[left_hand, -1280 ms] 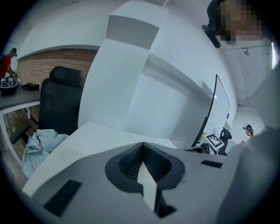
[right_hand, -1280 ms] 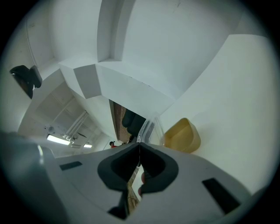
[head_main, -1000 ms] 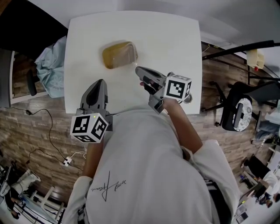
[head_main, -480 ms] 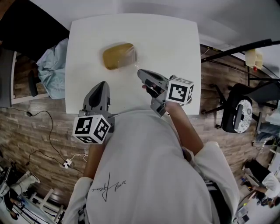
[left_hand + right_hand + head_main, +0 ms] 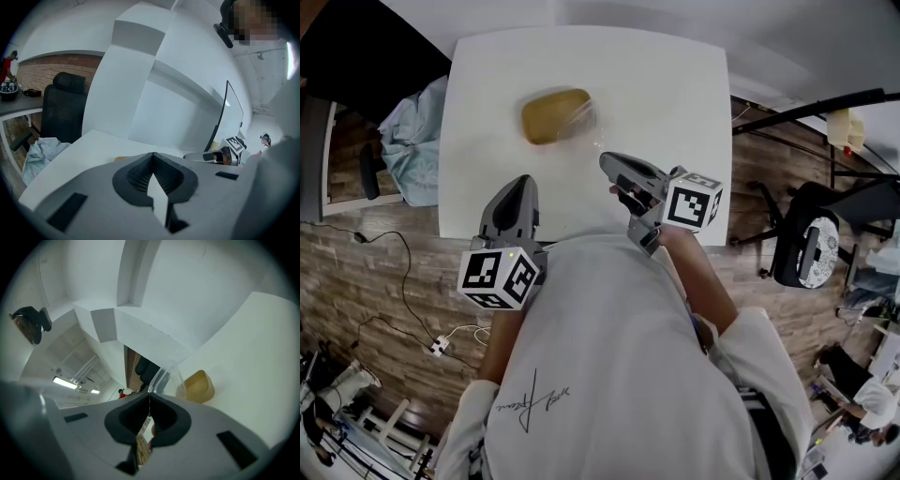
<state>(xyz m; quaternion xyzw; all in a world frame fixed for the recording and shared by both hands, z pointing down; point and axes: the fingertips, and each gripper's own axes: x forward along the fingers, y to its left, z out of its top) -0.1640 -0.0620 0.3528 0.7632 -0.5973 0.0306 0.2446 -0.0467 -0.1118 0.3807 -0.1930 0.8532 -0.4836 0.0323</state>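
**Two grippers closed, one tub, and the right is closer**

Both grippers hang over the near edge of the worktop (image 5: 675, 84). The tub (image 5: 555, 115), tan with rounded corners, lies out in the left-middle of the worktop, with its long axis running left to right.

From the right gripper (image 5: 605, 159) the tub is ahead and off to the left, and it is near. From the left gripper (image 5: 521, 180) it is ahead and a touch to the right, and clearly further off. So the right one has the shorter line in.

In the right gripper view the fingers are pressed together. A strip of clear film (image 5: 164, 375) rises straight from their tips toward the tub. It looks pinched there, though the film is thin and hard to follow all the way.

In the left gripper view the fingers are together with nothing between them. Only a tan sliver of the tub peeks over them.

As for writing, the cubes (image 5: 692, 200) carry black-and-white square markers and no words. A scrawled script (image 5: 525, 398) on the back of the person's shirt can't be read, and no label shows on the tub.
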